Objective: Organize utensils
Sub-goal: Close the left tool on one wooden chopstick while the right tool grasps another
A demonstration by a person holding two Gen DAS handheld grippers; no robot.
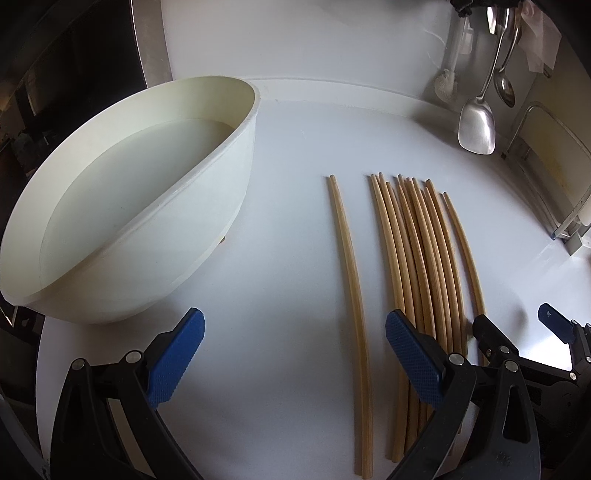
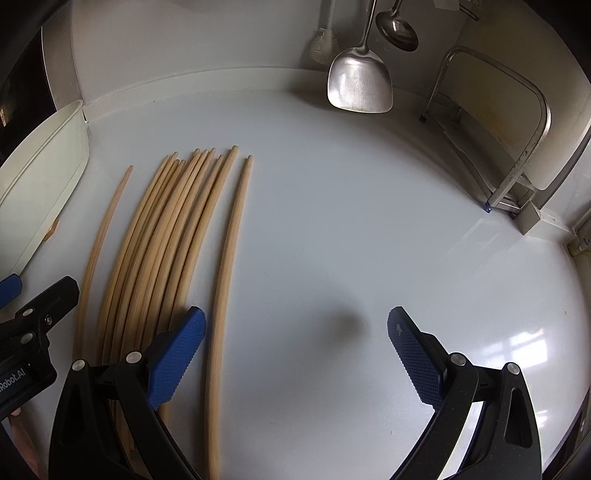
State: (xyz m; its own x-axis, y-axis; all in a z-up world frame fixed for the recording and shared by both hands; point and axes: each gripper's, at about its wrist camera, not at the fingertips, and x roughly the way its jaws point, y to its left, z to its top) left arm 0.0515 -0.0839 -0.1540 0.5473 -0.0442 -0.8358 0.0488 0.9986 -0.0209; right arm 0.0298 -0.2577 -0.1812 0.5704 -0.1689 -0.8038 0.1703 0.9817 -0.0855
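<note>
Several wooden chopsticks (image 1: 417, 254) lie side by side in a bundle on the white counter, tips pointing away from me. A separate pair of chopsticks (image 1: 351, 280) lies just left of the bundle. In the right wrist view the same bundle (image 2: 162, 236) shows, with a lone chopstick (image 2: 229, 258) at its right. My left gripper (image 1: 295, 354) hovers open over the near end of the separate pair, holding nothing. My right gripper (image 2: 295, 354) is open and empty above bare counter, its left finger (image 2: 177, 354) over the bundle's near end. The right gripper also shows in the left wrist view (image 1: 517, 332).
A large white basin (image 1: 140, 206) stands at the left, close to the separate pair. A steel spatula (image 2: 360, 79), a ladle (image 2: 397, 27) and a brush (image 2: 325, 44) hang at the back wall. A metal rack (image 2: 517, 147) stands at the right.
</note>
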